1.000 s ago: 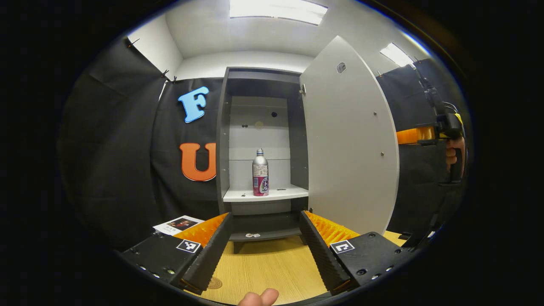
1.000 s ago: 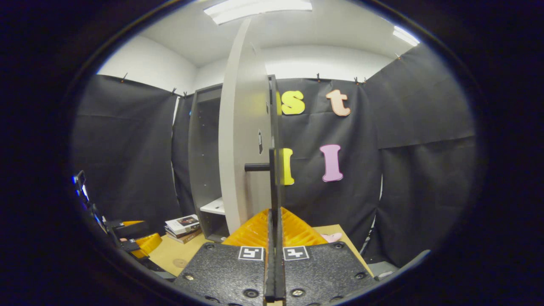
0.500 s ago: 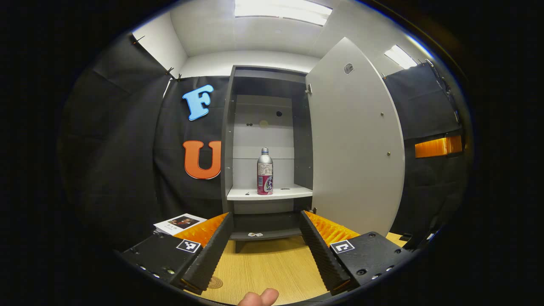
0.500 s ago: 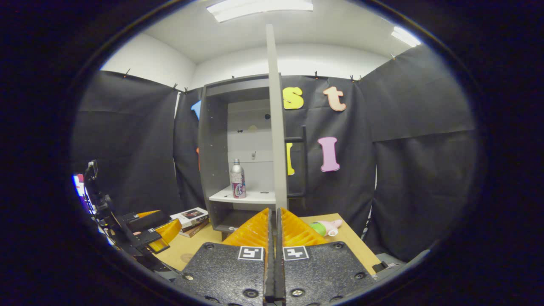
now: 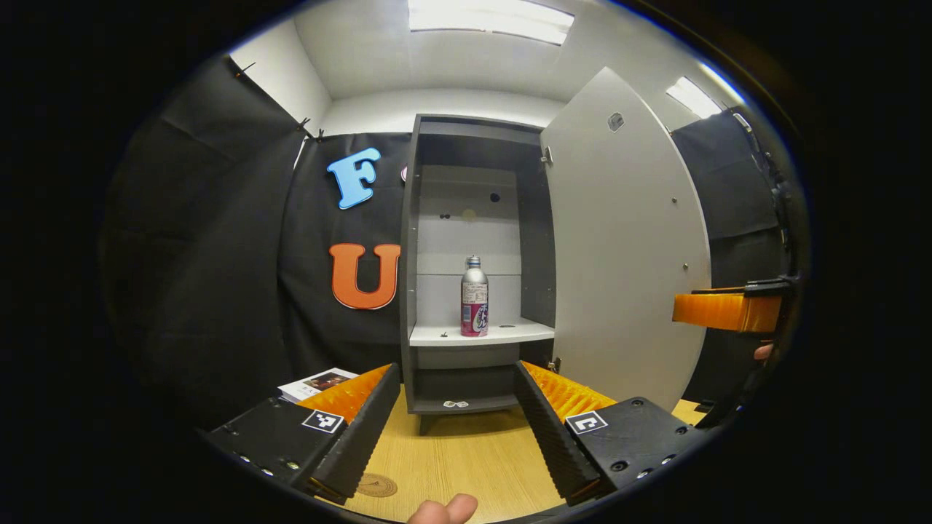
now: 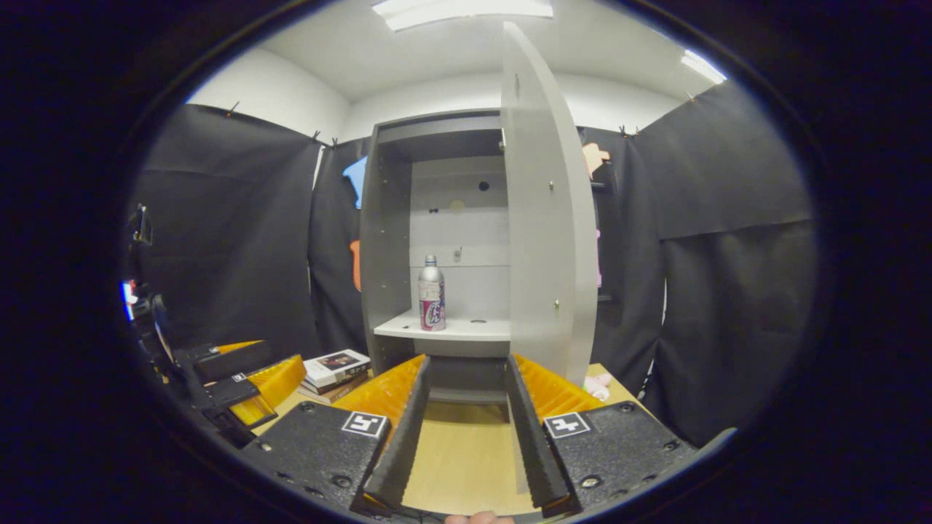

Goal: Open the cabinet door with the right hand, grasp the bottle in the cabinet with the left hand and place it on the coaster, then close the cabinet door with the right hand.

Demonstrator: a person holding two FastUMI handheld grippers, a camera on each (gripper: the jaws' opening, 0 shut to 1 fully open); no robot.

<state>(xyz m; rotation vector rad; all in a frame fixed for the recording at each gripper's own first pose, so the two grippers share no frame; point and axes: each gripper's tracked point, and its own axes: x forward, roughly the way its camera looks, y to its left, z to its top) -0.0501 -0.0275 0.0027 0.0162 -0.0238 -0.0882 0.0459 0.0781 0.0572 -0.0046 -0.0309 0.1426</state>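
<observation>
Both grippers were spread open and held nothing: the left gripper (image 5: pixel 451 422) and right gripper (image 6: pixel 460 429) hung over the desk (image 5: pixel 466 455), facing the cabinet (image 5: pixel 477 182). Its door (image 5: pixel 626 240) stood open; the bottle (image 5: pixel 474 306) stood upright on the shelf (image 5: pixel 480 333).

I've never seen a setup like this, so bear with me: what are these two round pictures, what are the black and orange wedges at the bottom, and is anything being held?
There is no robot here. A person holds a two-finger claw in each hand, and each claw carries a camera looking along its fingers. The wedges are those fingers. The left claw and the right claw are both open and hold nothing.

Ahead stands a cabinet with its door swung open. A bottle stands upright on the shelf inside. On the wooden table lie a round coaster and some books. A pink and green toy lies behind the door.
</observation>
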